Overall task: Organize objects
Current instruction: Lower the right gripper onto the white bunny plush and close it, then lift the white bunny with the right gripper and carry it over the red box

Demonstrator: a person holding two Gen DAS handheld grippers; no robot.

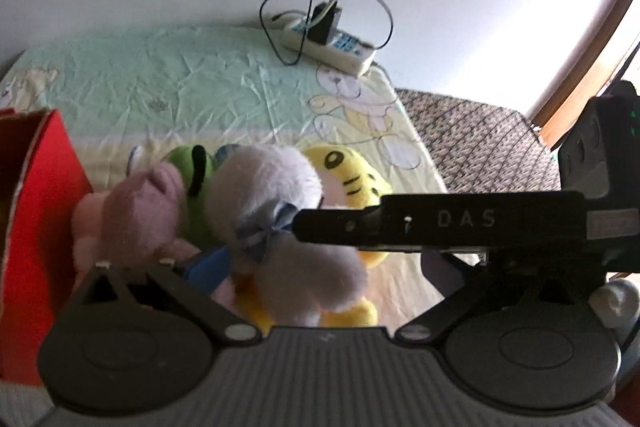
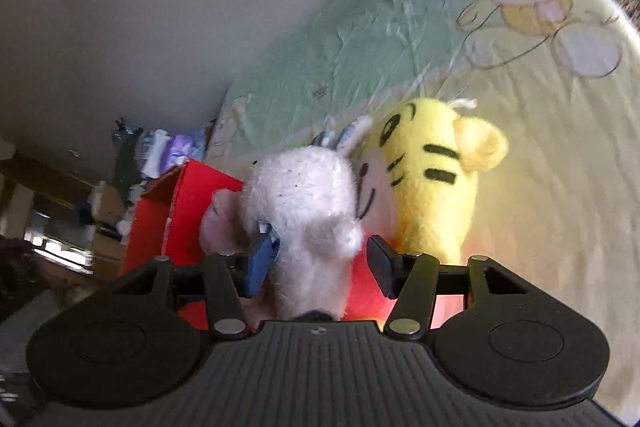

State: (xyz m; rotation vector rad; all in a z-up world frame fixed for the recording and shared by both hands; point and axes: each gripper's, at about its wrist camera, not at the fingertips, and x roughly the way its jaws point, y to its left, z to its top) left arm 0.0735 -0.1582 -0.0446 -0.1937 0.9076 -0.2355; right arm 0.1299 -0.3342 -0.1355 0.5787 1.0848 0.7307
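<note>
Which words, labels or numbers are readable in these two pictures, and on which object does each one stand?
"D A S": pale letters on the black right gripper, seen in the left wrist view.
Small label further right on the same black bar: too blurred to read.
Blue and white markings on the power strip: too blurred to read.
Plush toys and red box: no text visible.

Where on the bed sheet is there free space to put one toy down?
Free: the green sheet between the toy pile and the power strip, and the yellow part right of the tiger. Crowded: by the red box, where the plush toys lie packed together.
</note>
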